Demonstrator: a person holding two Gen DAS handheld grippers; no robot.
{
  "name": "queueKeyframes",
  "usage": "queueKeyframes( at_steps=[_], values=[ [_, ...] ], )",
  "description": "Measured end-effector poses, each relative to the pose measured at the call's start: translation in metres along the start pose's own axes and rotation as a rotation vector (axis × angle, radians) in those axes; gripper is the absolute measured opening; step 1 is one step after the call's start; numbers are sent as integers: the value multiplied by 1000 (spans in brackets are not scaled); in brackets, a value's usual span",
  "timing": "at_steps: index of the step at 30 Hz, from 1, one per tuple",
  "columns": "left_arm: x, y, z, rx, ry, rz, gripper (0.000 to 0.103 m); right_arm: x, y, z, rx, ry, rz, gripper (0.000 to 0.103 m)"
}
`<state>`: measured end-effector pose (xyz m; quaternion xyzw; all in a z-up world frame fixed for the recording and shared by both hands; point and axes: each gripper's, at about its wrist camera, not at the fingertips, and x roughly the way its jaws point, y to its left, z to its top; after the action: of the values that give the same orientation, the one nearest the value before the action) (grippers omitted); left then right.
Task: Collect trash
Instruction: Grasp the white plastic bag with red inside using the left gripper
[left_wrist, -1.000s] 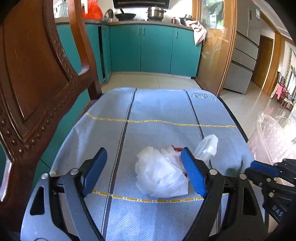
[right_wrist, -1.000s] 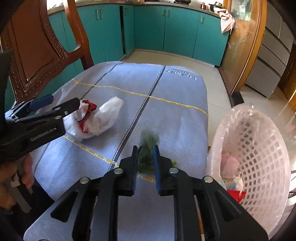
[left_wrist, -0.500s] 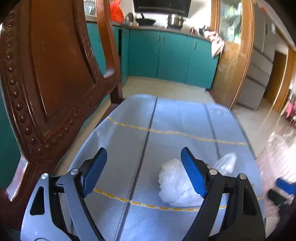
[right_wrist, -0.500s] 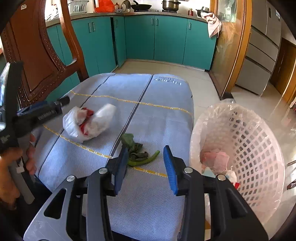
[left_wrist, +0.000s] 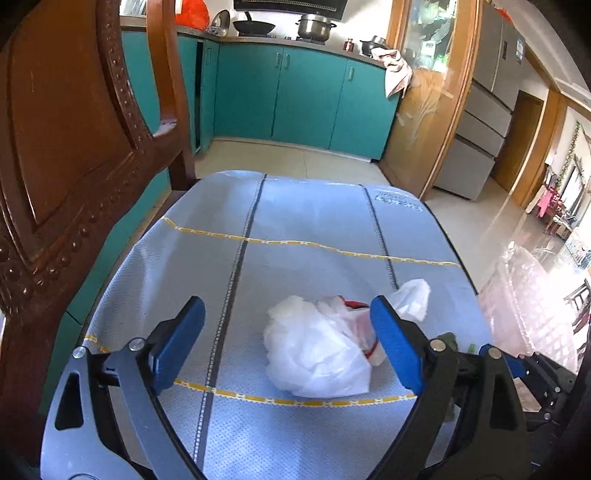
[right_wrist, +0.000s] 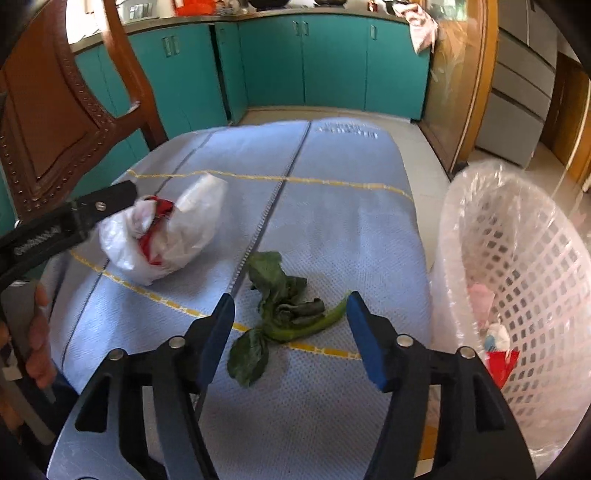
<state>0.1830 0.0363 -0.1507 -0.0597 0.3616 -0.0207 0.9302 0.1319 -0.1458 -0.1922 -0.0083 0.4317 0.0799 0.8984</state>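
In the left wrist view, the left claw (left_wrist: 286, 345) stands wide, its jaws having just opened further, with a crumpled white plastic bag (left_wrist: 317, 354) between them on the blue cloth of the desk (left_wrist: 295, 221). The bag lies nearer the right-hand finger, whose pad hides its right part; whether it touches the pad cannot be told. Something red shows inside the bag but is hard to make out.

In the right wrist view, the right claw (right_wrist: 291, 334) has also just been opening and grips nothing. Wilted green leaves with a stalk (right_wrist: 284, 310) lie loose on the cloth between its fingers in the lower middle of the frame, touching neither pad. A white basket (right_wrist: 524, 258) lined with thin plastic stands at the right edge, partly cut off, with blurred scraps inside. A hand (right_wrist: 37, 339) shows at the lower left, cut by the frame.
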Motion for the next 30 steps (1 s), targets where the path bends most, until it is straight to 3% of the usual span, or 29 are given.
queueKeyframes(
  at_steps=[5,9,15,20,23,27,30],
  values=[
    [2,2,0,-31,-8,24,91,9,1,-6,-31,-2,-10,62],
    [0,-7,-1,1,-39,36,91,7,0,-8,-57,-22,-29,44],
    [-3,-23,-3,75,-59,10,93,3,-6,-12,-43,-40,16,35],
    [9,-37,-9,159,6,-5,94,-3,-5,-12,-45,-53,12,34],
    [20,-43,-14,207,43,43,94,-7,-5,-12,-45,-57,13,34],
    [35,-35,-18,175,128,52,93,-7,-2,-12,-47,-56,8,34],
    [37,-28,-18,147,142,50,93,-6,0,-11,-50,-51,2,34]
  ],
)
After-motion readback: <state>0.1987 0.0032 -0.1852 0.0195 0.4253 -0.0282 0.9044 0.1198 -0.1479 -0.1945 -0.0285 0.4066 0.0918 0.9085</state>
